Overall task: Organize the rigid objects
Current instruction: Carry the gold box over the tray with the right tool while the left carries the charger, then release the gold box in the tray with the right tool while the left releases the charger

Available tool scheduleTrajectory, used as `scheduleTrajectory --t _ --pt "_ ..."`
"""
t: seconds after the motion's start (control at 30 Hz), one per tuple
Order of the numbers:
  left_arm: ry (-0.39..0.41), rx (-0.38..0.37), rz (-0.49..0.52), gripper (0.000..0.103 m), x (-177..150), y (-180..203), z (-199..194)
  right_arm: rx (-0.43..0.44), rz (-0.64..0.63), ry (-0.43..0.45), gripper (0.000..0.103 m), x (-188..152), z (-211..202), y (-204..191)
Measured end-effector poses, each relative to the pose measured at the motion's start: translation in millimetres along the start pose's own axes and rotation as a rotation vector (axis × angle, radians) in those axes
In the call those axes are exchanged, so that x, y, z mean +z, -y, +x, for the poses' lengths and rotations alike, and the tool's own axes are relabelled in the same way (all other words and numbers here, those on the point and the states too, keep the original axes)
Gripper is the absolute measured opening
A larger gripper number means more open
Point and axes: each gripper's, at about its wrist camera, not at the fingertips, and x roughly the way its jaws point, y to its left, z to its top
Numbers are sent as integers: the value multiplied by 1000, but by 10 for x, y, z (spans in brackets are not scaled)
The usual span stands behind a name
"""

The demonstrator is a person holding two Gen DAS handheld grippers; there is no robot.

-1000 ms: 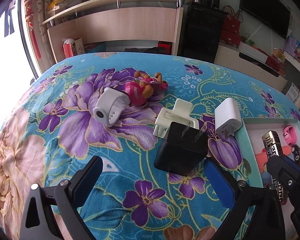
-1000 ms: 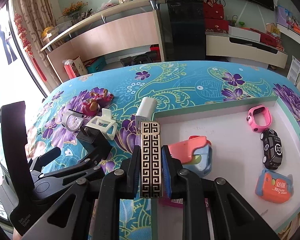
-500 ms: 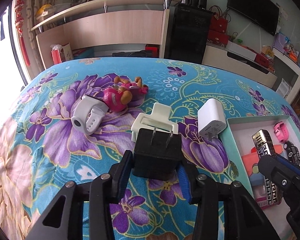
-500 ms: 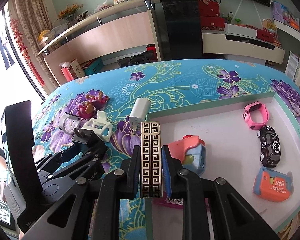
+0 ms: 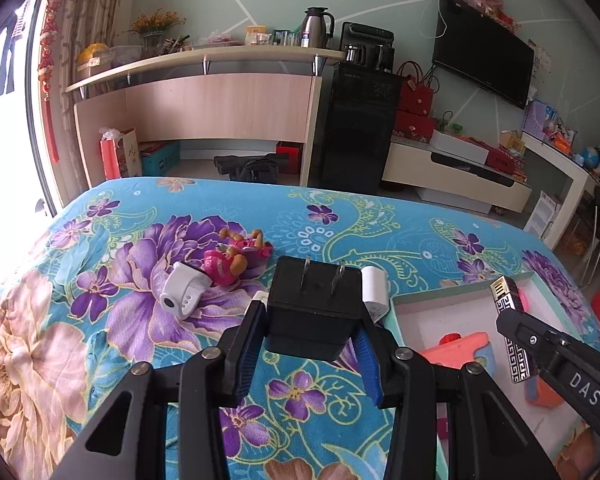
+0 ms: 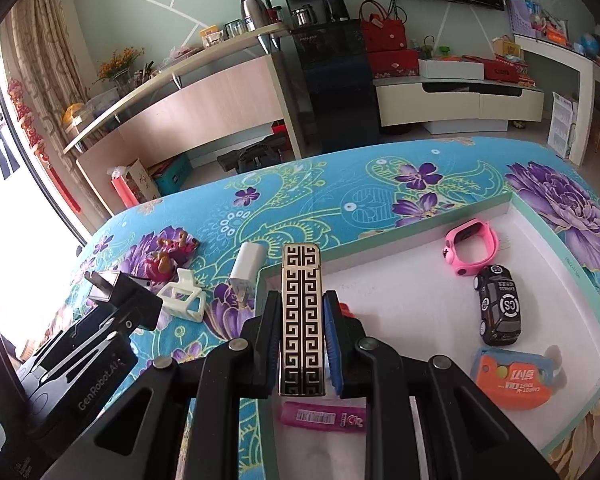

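Black plug adapter point(image 5: 314, 312), prongs pointing away, sits clamped in the left gripper point(image 5: 312, 344), lifted clear of the flowered table point(image 5: 400, 240). Beside it the right gripper point(image 6: 302, 340) pinches a gold-and-black patterned lighter point(image 6: 302, 316) upright over the near corner of the white tray point(image 6: 560, 256), which already contains a pink watch point(image 6: 470, 254), a black toy car point(image 6: 498, 308) and other items. Both pieces look mid-transfer; next each needs carrying over bare tray floor and releasing. A white charger point(image 6: 246, 270), white watch point(image 5: 182, 294) and pink figure point(image 5: 230, 260) lie unsorted.
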Motion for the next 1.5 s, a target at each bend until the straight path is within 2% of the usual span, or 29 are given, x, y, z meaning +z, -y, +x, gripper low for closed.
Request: scheduleTrajectory --t 0.23,0.8,1.0,1.4,1.5 --pt "-10 -79 100 46 -17 463 -26 -141 66 21 21 79 -56 474" --pt "-105 -230 283 46 -223 1523 65 -370 195 25 21 98 -209 1234" --pt "-141 -240 312 46 -341 1618 119 -387 224 -31 21 48 -129 1342" --pt "-176 -259 291 47 -379 1573 137 -396 166 -97 21 -4 -4 1243" --pt "-185 -279 275 53 -365 1554 124 -393 146 -90 27 8 -12 1206"
